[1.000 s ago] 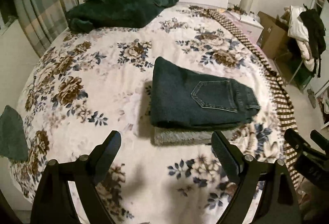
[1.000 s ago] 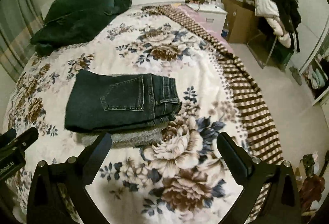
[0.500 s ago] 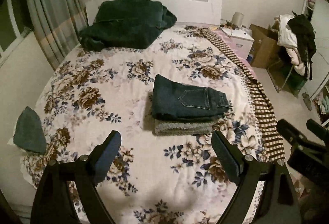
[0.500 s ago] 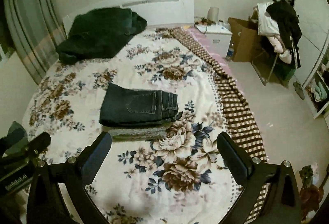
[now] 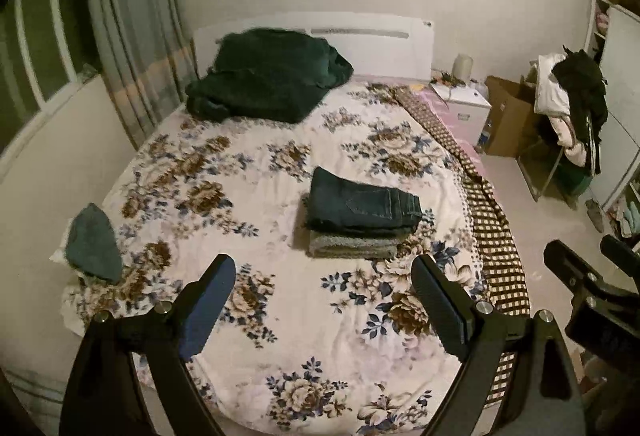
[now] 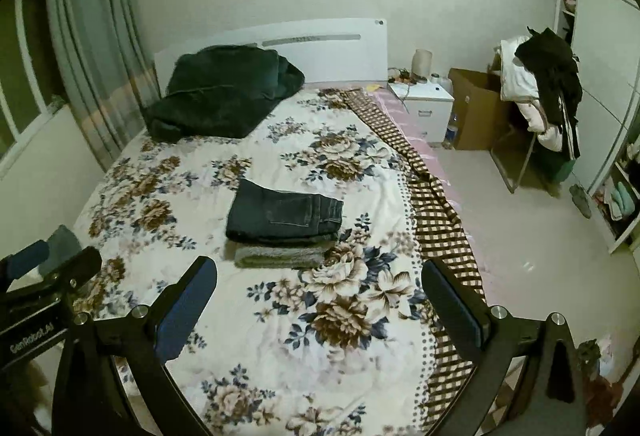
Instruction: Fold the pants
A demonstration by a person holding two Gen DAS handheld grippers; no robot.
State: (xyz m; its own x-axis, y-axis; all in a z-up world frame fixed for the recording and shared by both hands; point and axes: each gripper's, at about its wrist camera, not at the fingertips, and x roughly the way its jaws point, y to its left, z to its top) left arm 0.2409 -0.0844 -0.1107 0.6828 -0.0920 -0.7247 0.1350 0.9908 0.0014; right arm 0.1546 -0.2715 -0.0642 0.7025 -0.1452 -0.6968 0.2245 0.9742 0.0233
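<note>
Left wrist: left gripper [image 5: 324,286] fingers wide apart, nothing held; one folded pants [image 5: 362,207] lay mid-bed [image 5: 240,171] atop one gray folded garment [image 5: 352,247]. Right wrist: right gripper [image 6: 320,288] fingers wide, empty, above bed; same pants stack.

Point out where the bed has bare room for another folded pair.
Widest free patch: floral bedspread between the folded jeans on a grey folded item and the near edge. Also free: the stretch between the stack and the green blanket. Crowded: the headboard corner under that blanket, and the near left corner.
</note>
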